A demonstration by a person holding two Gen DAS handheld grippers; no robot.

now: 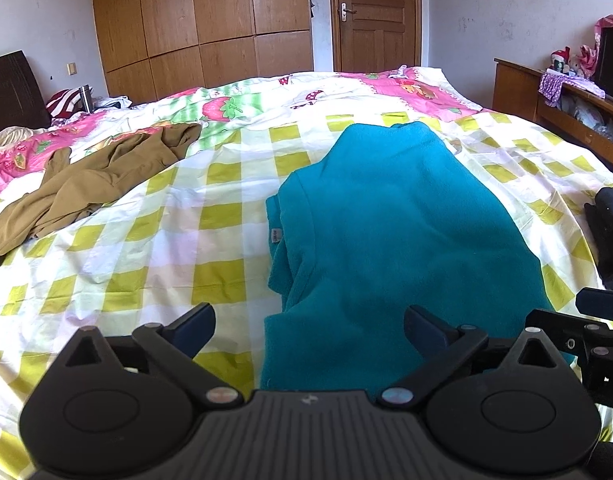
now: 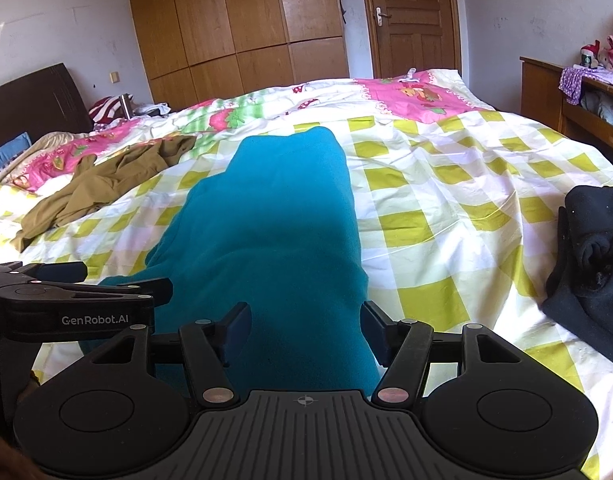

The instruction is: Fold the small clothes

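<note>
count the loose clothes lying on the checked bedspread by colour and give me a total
Teal: 1, the teal garment, partly folded, in front of both grippers
Olive-brown: 1, the olive-brown garment, crumpled, far left
Black: 1, the black garment, bunched at the right edge
Total: 3

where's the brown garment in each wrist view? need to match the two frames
Left wrist: brown garment lies crumpled at the left edge, left of the teal garment.
Right wrist: brown garment sits left of centre, again left of the teal garment.
Shared landmark: the wooden door behind the bed.
</note>
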